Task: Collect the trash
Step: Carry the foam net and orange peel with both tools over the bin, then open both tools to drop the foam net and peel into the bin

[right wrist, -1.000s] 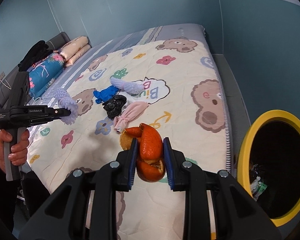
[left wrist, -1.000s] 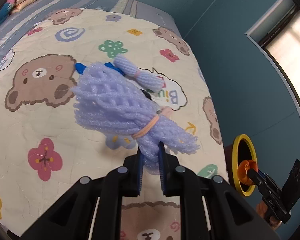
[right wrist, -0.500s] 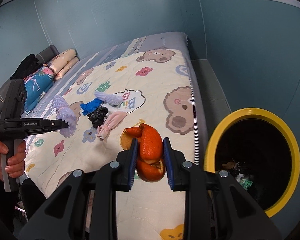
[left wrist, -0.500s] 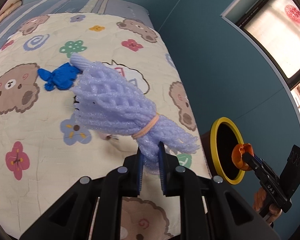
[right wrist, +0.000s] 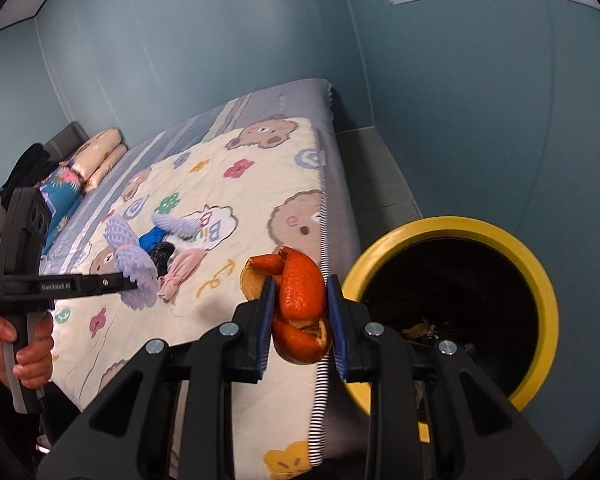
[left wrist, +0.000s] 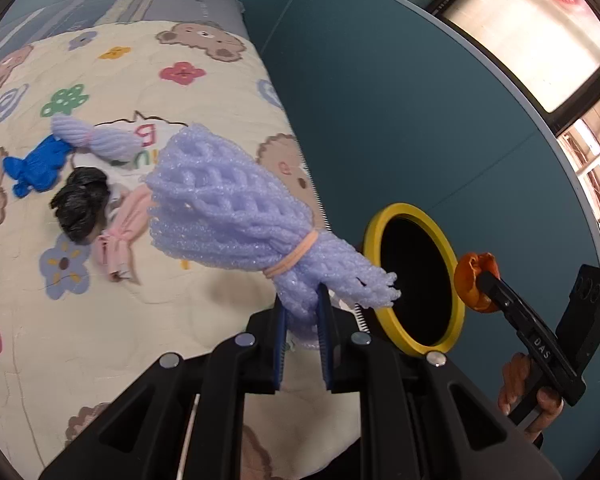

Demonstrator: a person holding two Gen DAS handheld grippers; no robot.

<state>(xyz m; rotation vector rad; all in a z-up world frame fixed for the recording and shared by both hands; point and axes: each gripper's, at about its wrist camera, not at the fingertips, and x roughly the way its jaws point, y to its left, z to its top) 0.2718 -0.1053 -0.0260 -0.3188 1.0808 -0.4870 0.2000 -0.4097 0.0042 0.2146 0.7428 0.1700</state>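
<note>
My left gripper [left wrist: 302,316] is shut on a lilac foam fruit net [left wrist: 236,212] tied with a pink band, held above the bed's edge. My right gripper [right wrist: 301,304] is shut on an orange peel [right wrist: 300,300], held beside the yellow-rimmed bin [right wrist: 540,280]. The bin [left wrist: 374,240] also shows in the left wrist view, with the peel [left wrist: 474,280] at its right rim. On the quilt lie a second lilac net [left wrist: 96,140], a blue glove [left wrist: 36,166], a black bag [left wrist: 80,204] and a pink cloth [left wrist: 120,236].
The bed [right wrist: 228,200] with a bear-pattern quilt fills the left. Pillows [right wrist: 96,156] lie at its far end. Teal walls [right wrist: 460,120] surround it, and a window [left wrist: 520,28] is at the upper right. The bin holds some trash [right wrist: 428,328].
Both grippers have swung right toward the bin with their loads. The bin now looks larger and closer in both views.
</note>
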